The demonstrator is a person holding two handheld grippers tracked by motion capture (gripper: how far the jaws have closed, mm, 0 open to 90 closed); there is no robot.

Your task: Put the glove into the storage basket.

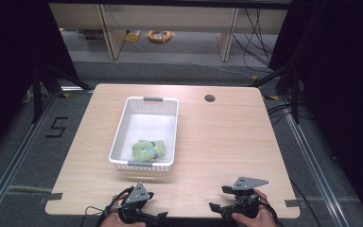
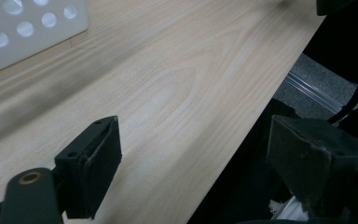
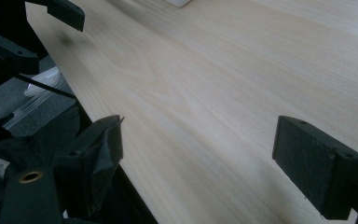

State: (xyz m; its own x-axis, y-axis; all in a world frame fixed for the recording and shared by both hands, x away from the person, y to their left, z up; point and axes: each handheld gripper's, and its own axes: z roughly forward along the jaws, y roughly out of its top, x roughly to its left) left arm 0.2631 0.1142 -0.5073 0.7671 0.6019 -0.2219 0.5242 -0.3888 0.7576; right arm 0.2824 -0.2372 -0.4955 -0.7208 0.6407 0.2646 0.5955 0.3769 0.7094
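A white perforated basket [image 1: 144,106] stands left of centre on the wooden table [image 1: 227,142]. Inside it, near its front wall, lies a green soft bundle [image 1: 147,149] with a dark band. My left gripper [image 1: 144,208] is held in a hand at the table's front edge, just in front of the basket, and it is open with nothing in it. In the left gripper view the left gripper [image 2: 200,163] hangs over the table edge, with a basket corner [image 2: 28,28] at upper left. My right gripper [image 1: 220,198] [image 3: 205,158] is open and empty over bare wood at the front right.
A round cable hole [image 1: 210,98] sits near the table's far edge. Bare wood lies right of the basket. Pale shelving and an orange cable coil [image 1: 159,35] are on the floor behind. Dark curtains flank both sides.
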